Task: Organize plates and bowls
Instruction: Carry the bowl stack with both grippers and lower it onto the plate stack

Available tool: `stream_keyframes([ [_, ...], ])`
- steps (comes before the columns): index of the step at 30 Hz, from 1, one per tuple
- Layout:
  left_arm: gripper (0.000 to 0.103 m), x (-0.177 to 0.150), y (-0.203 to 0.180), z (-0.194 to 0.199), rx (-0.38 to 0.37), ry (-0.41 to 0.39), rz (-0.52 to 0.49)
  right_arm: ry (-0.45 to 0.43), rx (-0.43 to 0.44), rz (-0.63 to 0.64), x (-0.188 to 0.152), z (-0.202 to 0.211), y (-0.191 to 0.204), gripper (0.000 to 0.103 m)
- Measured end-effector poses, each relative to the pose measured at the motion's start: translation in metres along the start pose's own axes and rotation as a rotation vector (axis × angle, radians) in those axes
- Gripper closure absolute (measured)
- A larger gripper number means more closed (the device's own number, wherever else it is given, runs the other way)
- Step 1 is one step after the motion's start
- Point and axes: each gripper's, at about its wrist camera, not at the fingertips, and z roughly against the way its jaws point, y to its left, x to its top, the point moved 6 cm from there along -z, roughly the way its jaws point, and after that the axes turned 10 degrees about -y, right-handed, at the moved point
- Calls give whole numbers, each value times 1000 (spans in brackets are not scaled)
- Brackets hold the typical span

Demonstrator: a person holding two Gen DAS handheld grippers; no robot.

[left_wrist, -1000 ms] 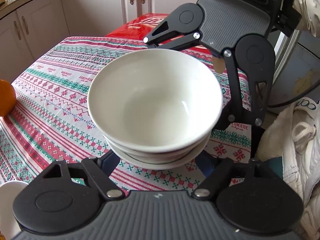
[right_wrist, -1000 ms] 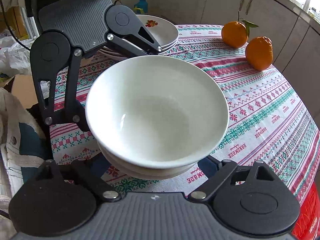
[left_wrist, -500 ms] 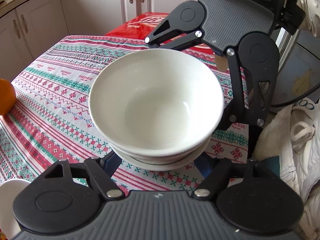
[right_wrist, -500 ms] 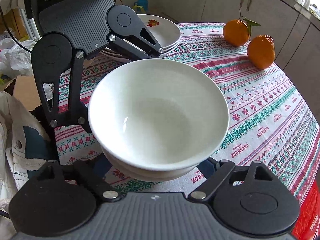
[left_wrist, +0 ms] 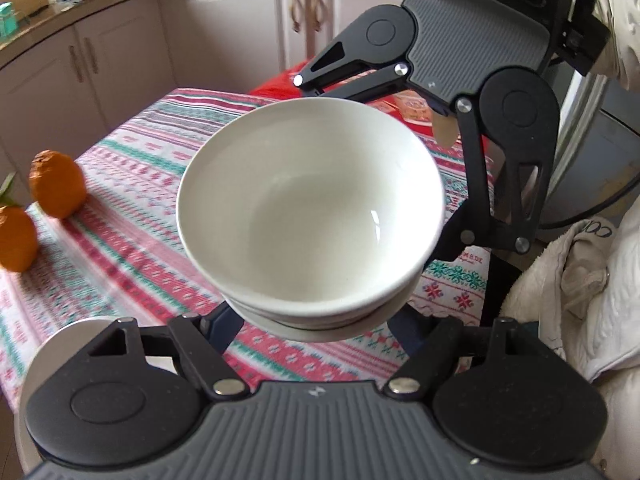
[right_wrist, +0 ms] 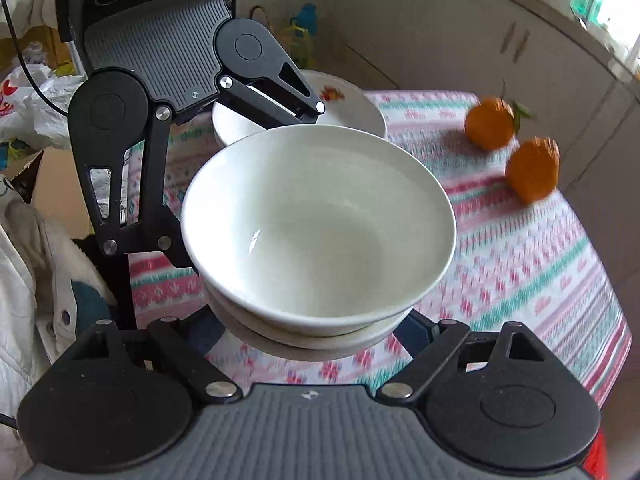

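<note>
A stack of white bowls hangs above the patterned tablecloth, held between both grippers from opposite sides. My left gripper has its fingers spread wide around the near side of the stack, fingertips hidden under the bowls. My right gripper does the same from the other side; it shows across the bowls in the left wrist view. The stack also shows in the right wrist view. A stack of flower-patterned plates sits on the table behind the left gripper.
Two oranges lie on the tablecloth; they also show at the left of the left wrist view. A white dish edge is at lower left. A red bag, cabinets and white cloth surround the table.
Both grippers have lifted the bowl stack higher and carried it sideways toward the oranges and the patterned plates. The table below is blurred by motion.
</note>
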Motion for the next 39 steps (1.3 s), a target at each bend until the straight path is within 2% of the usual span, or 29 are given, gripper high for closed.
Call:
stream_keyframes([
  [7, 26, -9, 30, 40, 127, -13, 23, -51, 26, 99, 49, -23, -4, 11],
  [13, 26, -29, 61, 65, 226, 22, 57, -89, 86, 147, 88, -65, -9, 11],
  [19, 26, -57, 88, 75, 281, 57, 115, -98, 137, 170, 112, -108, -9, 11],
  [26, 26, -71, 104, 73, 292, 74, 144, -81, 167, 143, 118, -137, -11, 11],
  [39, 26, -82, 108, 74, 271, 50, 166, -54, 188, 79, 116, -141, -11, 11],
])
